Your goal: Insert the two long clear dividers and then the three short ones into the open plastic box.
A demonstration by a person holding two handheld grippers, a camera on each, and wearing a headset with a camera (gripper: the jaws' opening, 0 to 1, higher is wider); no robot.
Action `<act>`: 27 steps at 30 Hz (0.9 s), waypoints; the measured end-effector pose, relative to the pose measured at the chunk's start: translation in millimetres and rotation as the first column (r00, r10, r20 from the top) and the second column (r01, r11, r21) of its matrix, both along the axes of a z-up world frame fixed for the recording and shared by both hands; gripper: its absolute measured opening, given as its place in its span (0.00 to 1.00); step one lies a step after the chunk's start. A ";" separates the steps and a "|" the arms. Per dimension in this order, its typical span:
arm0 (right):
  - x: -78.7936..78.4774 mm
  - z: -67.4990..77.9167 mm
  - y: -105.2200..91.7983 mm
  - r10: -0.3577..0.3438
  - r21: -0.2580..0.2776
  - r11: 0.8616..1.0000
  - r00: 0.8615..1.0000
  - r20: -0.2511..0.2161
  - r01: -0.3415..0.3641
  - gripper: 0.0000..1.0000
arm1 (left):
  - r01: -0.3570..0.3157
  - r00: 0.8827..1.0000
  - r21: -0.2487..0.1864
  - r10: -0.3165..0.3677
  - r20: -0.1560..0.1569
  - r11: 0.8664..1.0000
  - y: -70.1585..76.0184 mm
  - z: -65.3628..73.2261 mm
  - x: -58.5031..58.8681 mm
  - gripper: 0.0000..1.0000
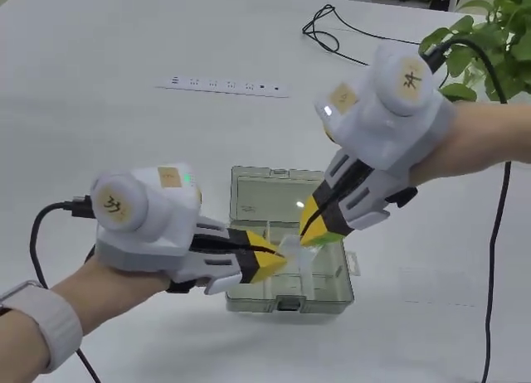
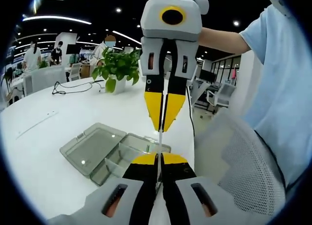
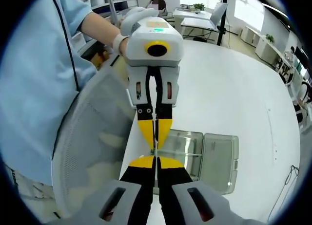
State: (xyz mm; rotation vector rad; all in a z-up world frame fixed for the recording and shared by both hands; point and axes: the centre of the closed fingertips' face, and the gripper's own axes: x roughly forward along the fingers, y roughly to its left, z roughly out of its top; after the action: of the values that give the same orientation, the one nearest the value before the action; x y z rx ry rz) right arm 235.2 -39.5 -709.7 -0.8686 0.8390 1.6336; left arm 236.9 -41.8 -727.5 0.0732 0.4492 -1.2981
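Nearest the viewer, a person's forearm with a pale wristband (image 1: 46,321) enters from the lower left. It holds the left gripper (image 1: 278,265), a white body with black and yellow jaws pointing right. In its own view the jaws are pressed together on the thin edge of a clear divider (image 1: 296,254). The divider is so transparent that in the head view it shows only as a faint glassy sliver. Its length cannot be judged, and neither can how far it reaches into the box.

Just below and behind the divider sits the open plastic box (image 1: 332,293), smoky clear, resting on the white table (image 1: 124,151). The left gripper covers its front left part. Faint ribs inside suggest partitions, but they are hard to make out.

From the upper right, the right gripper (image 1: 307,231) angles down over the box, its jaws narrowed to a slit on the same divider from the opposite side. The two sets of yellow tips nearly meet.

The box's lid (image 1: 265,192) lies flat behind it, its right part hidden by the right gripper.

Farther back on the table lies a white power strip (image 1: 226,86), then a looped black cable (image 1: 332,35). A leafy green plant (image 1: 489,35) is cut off at the top right corner.
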 end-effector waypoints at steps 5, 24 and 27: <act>2.0 -2.6 2.9 -0.017 -0.009 1.000 1.000 -0.007 0.017 0.02 | -0.048 0.999 0.001 0.048 0.000 0.999 6.8 -1.8 5.3 0.07; 38.9 -21.2 26.3 -0.146 0.008 0.989 0.989 0.040 0.145 0.02 | -0.268 0.963 0.072 0.267 0.021 0.961 56.0 -21.9 23.6 0.59; 38.2 -24.5 28.9 -0.147 0.010 0.989 0.989 0.035 0.146 0.02 | -0.310 0.951 0.091 0.310 0.024 0.946 63.4 -26.9 27.3 0.77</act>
State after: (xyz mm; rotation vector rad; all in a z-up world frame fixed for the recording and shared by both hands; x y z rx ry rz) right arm 273.4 -10.5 -734.2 -0.8100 0.8513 1.4880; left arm 264.1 21.6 -754.4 0.0837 0.4919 -0.9663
